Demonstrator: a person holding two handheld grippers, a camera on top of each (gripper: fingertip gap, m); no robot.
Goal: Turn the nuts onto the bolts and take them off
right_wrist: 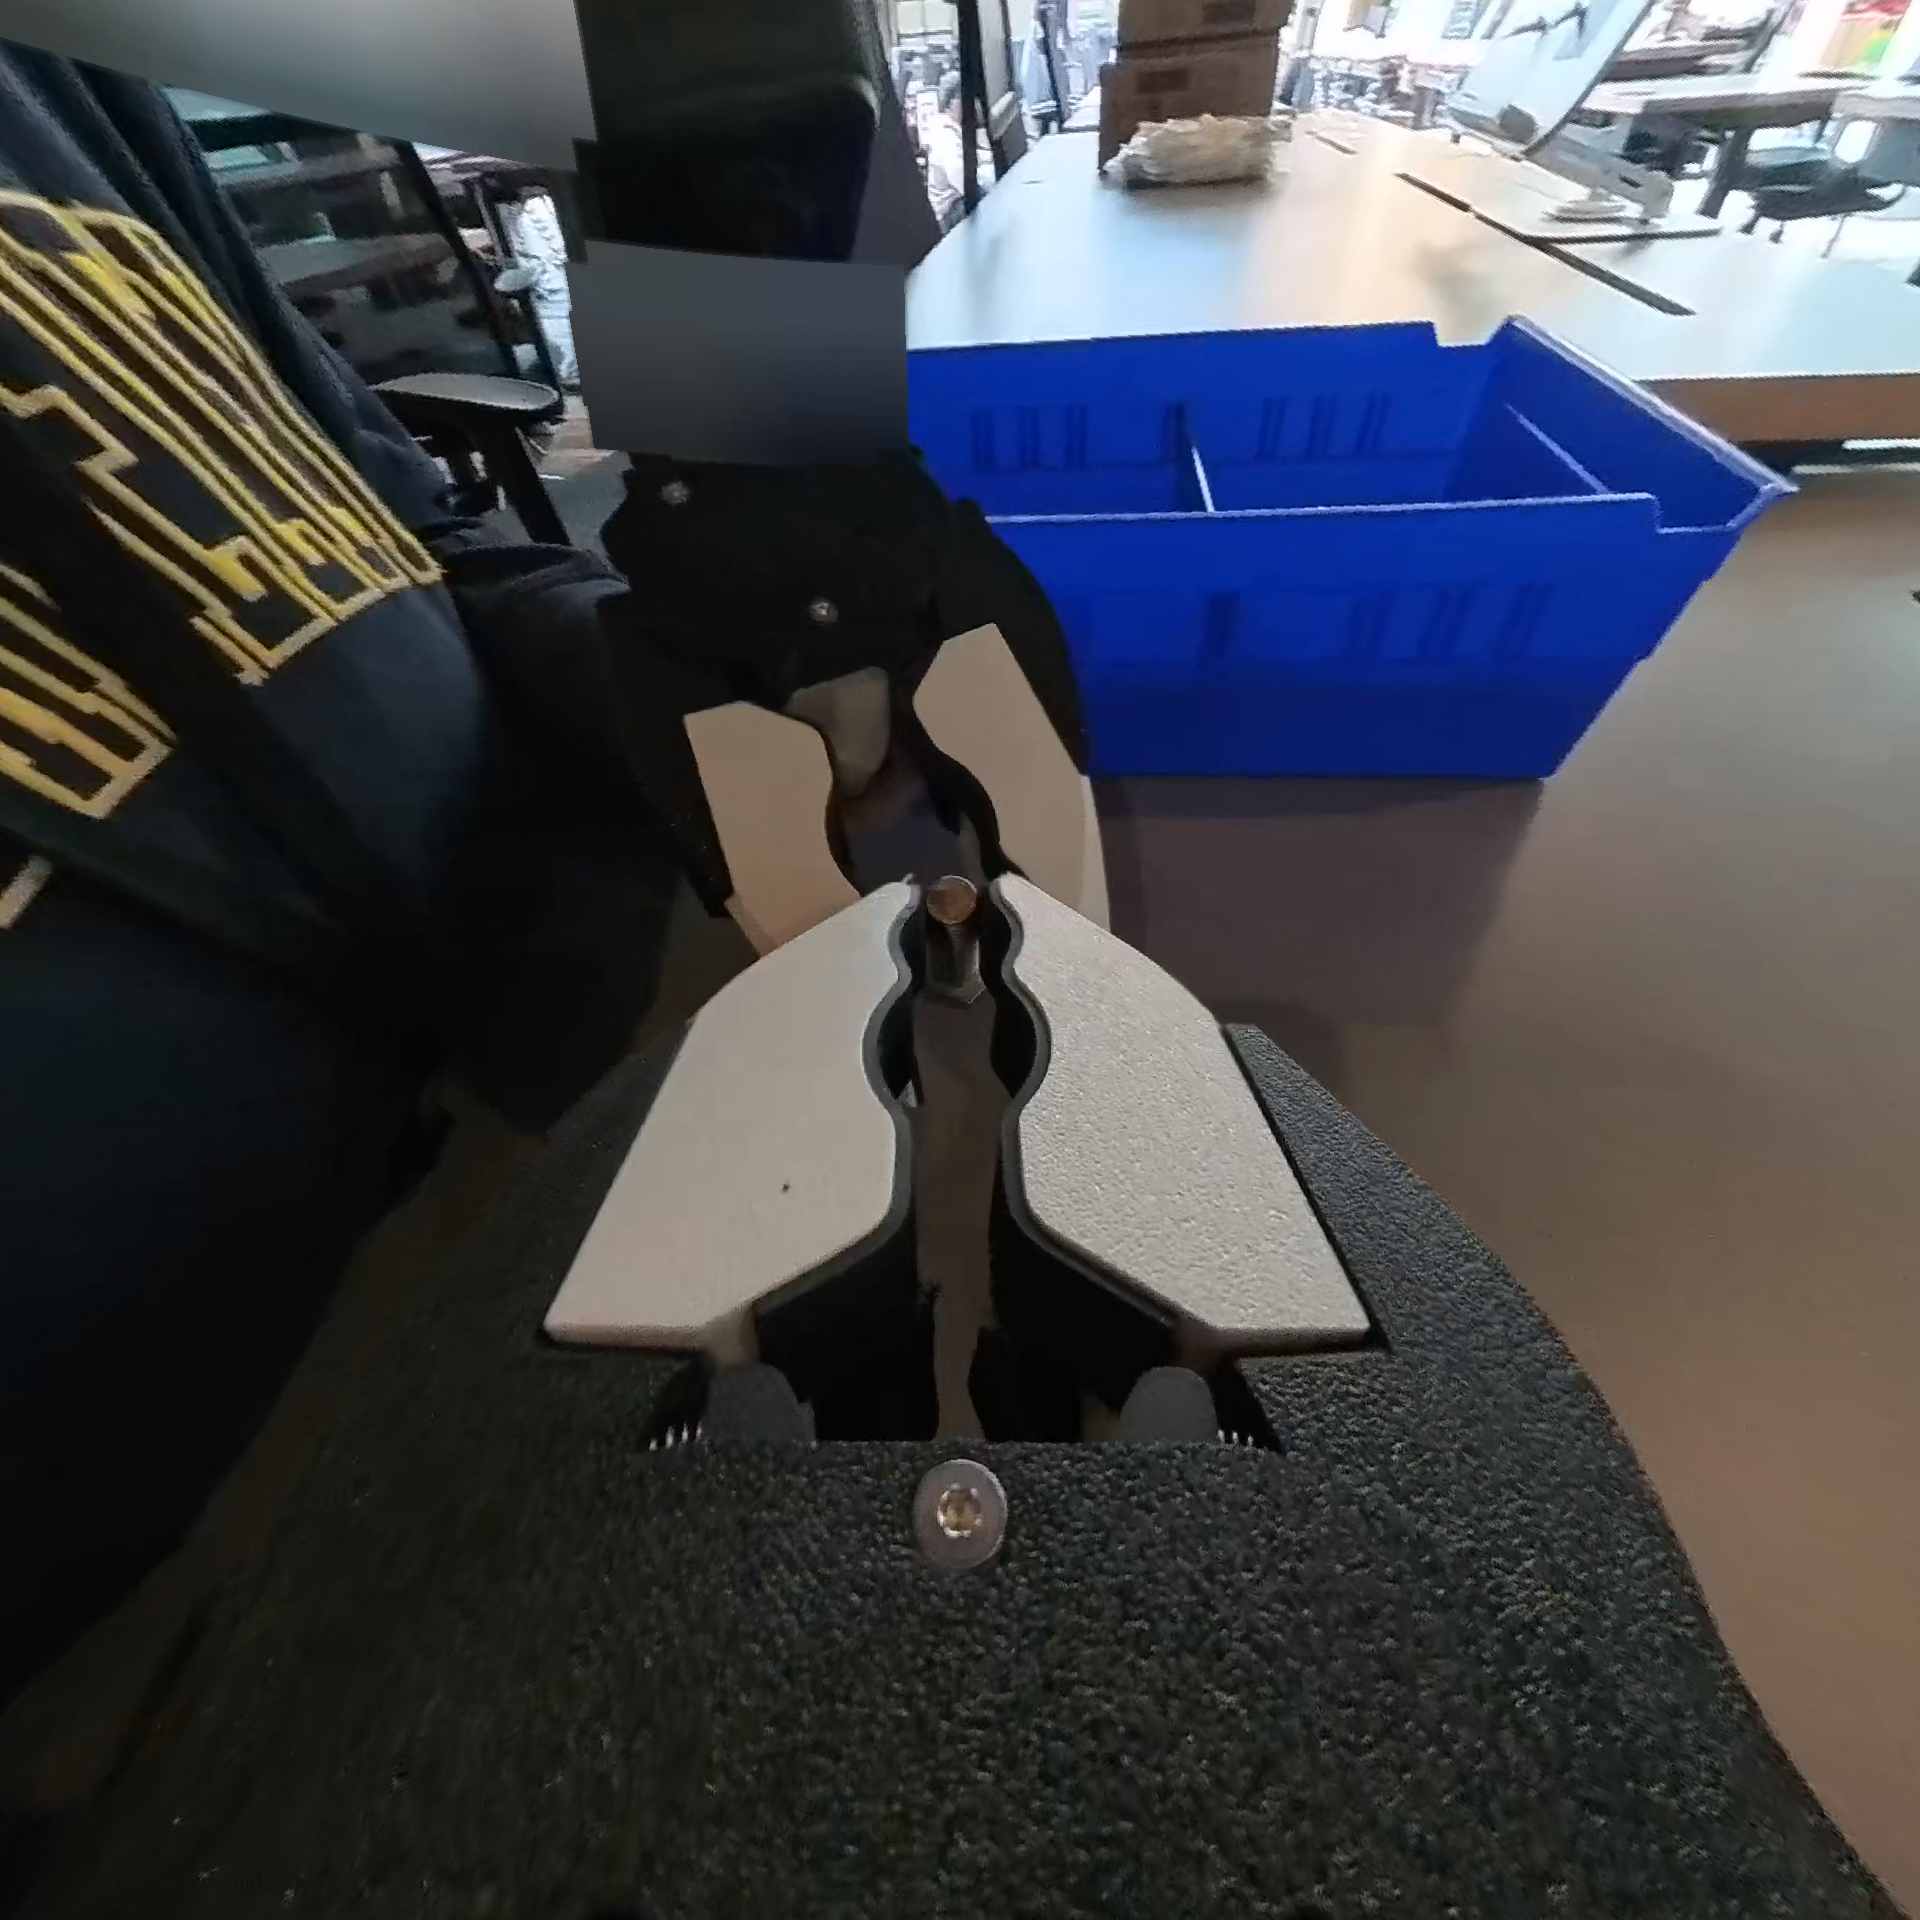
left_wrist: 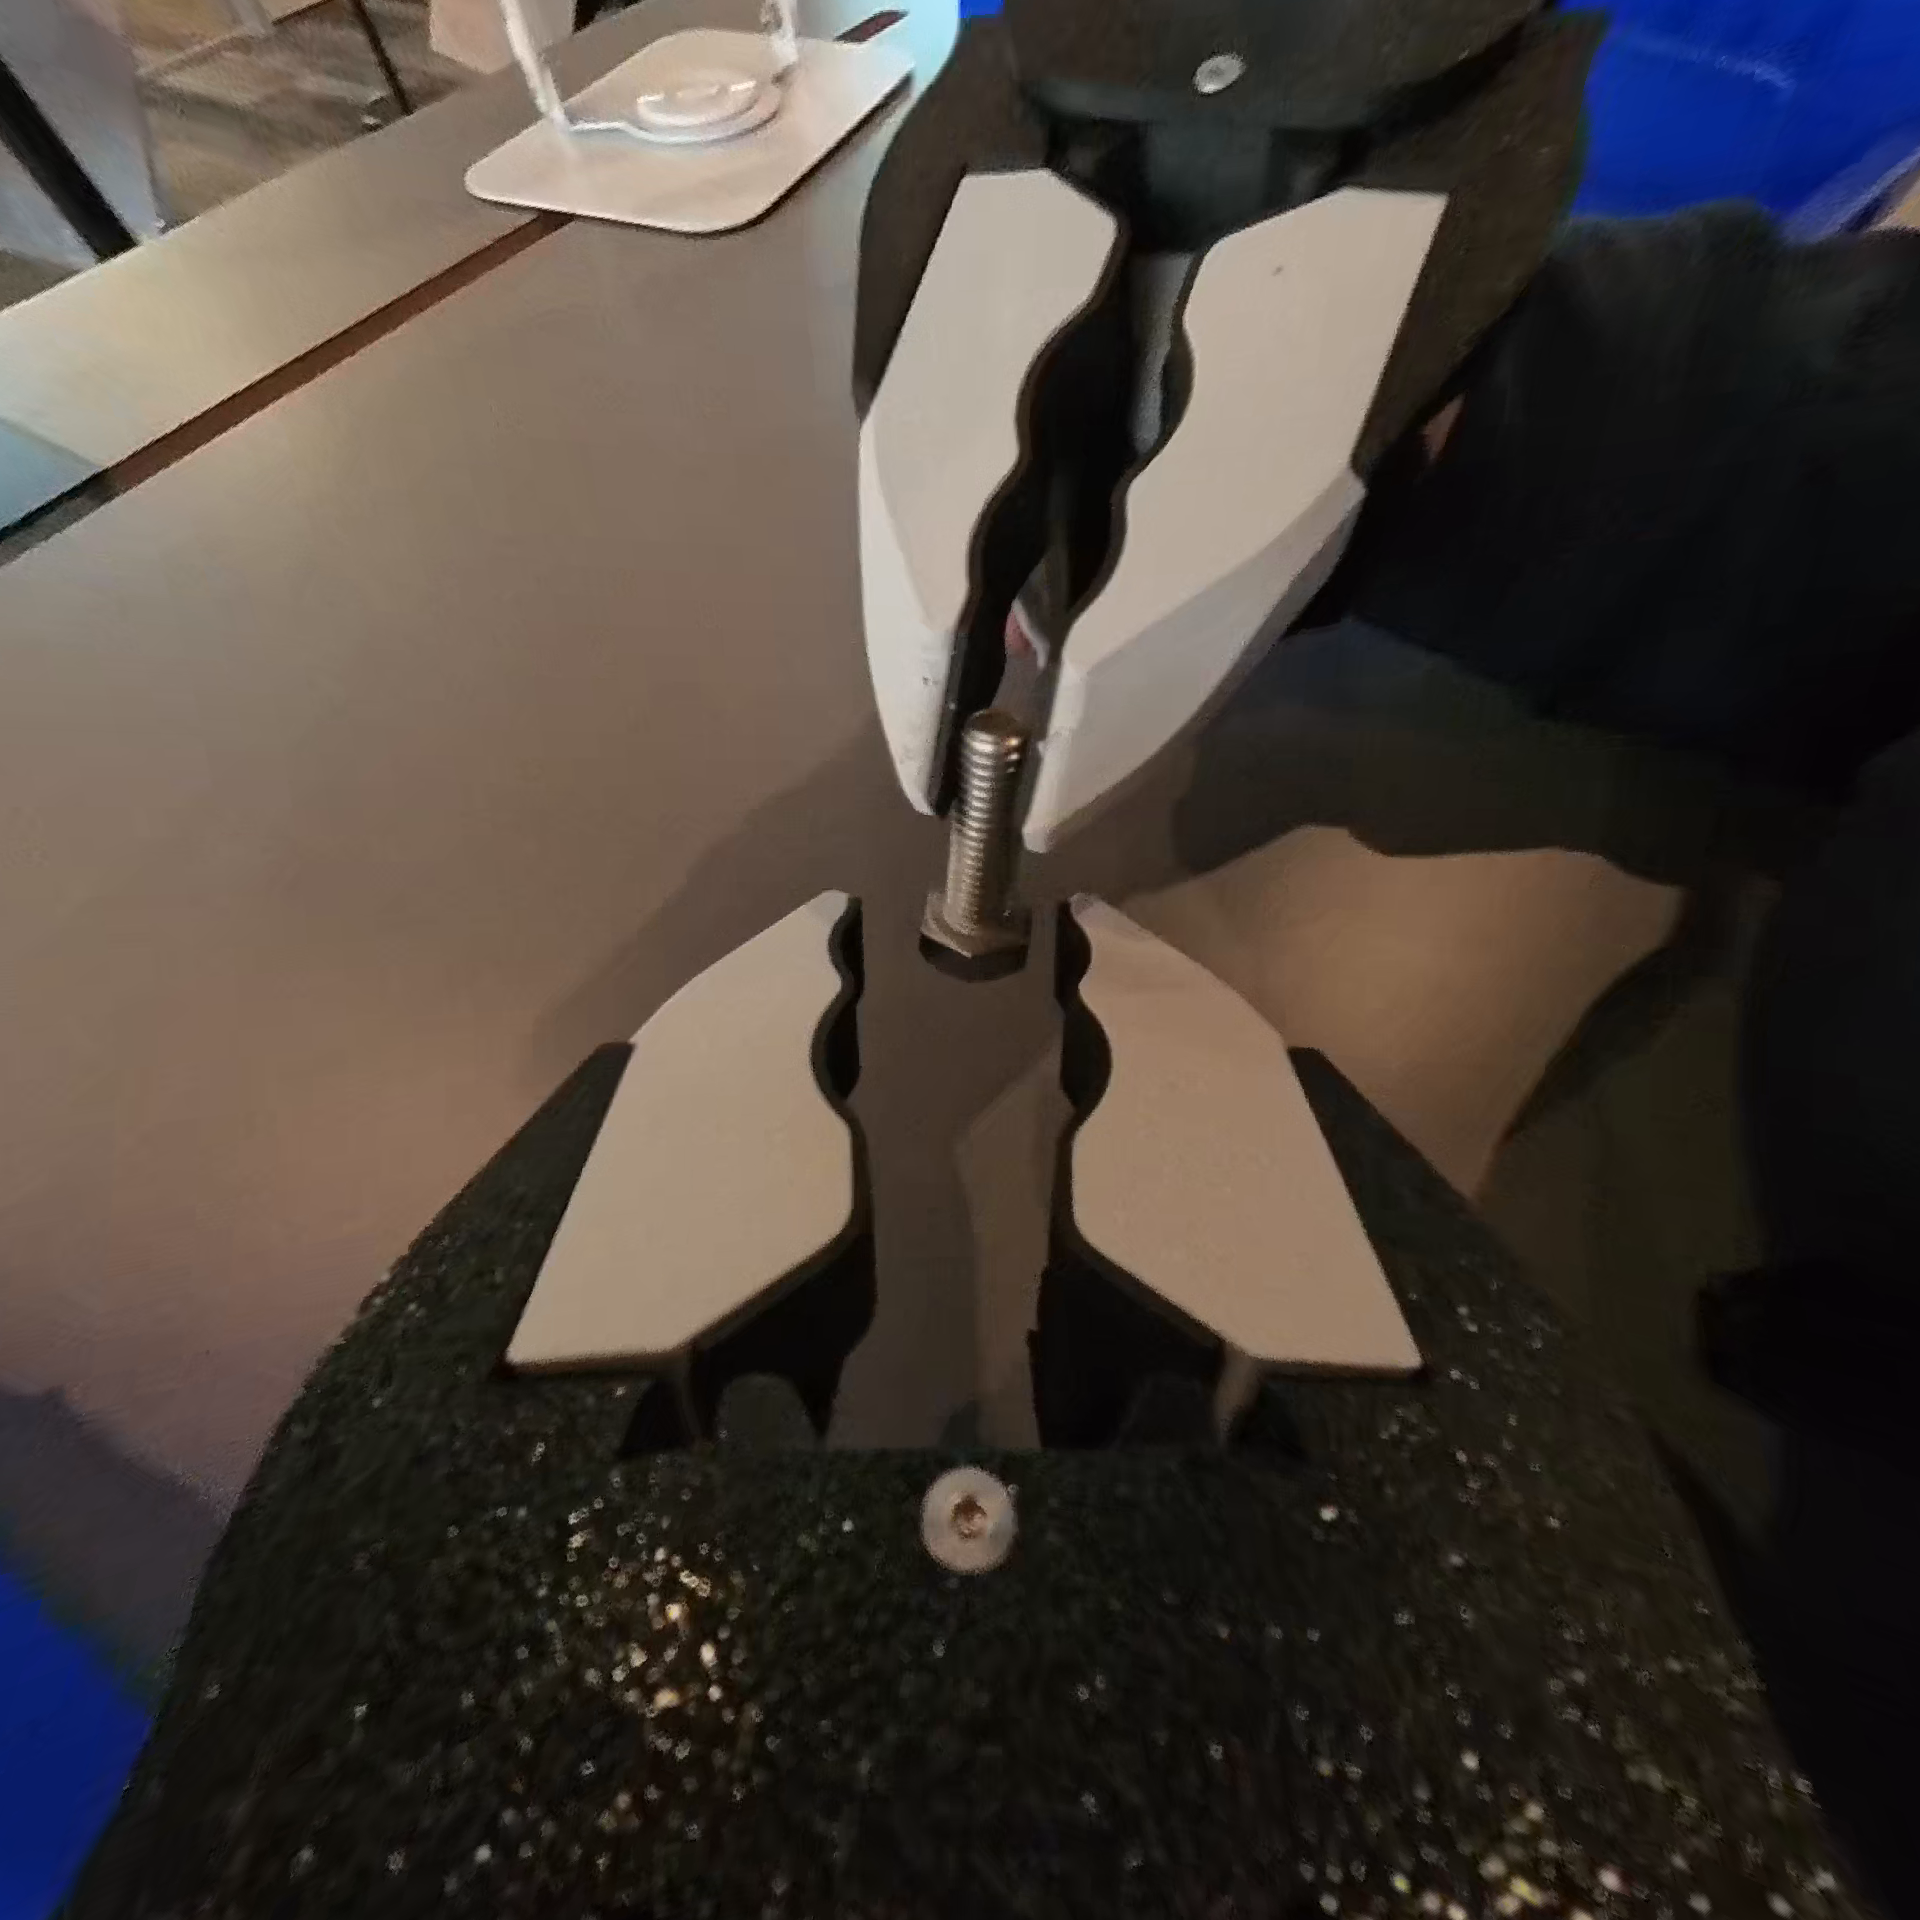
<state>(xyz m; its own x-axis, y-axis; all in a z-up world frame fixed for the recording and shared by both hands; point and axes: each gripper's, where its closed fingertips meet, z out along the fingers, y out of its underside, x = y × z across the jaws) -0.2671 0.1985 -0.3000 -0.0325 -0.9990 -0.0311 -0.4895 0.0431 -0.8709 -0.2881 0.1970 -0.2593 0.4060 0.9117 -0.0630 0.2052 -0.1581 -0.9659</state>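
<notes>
A steel bolt (left_wrist: 977, 831) stands head-down on the brown table (left_wrist: 416, 727), threads pointing up. My right gripper (left_wrist: 982, 810) comes in from the far side and is shut on the bolt's upper threads. In the right wrist view the bolt (right_wrist: 951, 935) sits in the notch between the tips of my right gripper (right_wrist: 951, 888). My left gripper (left_wrist: 961, 914) is open and empty, its tips on either side of the bolt's hex head without touching it. The left gripper's fingers (right_wrist: 758, 810) show just beyond the bolt. I see no nut.
A blue divided bin (right_wrist: 1351, 582) stands on the table right of the bolt. A flat white stand base (left_wrist: 675, 145) lies at the table's far left. A person's dark sleeve (left_wrist: 1662, 520) and sweatshirt (right_wrist: 208, 623) are close by. The gap from one gripper's tips to the other's is roughly 4 cm.
</notes>
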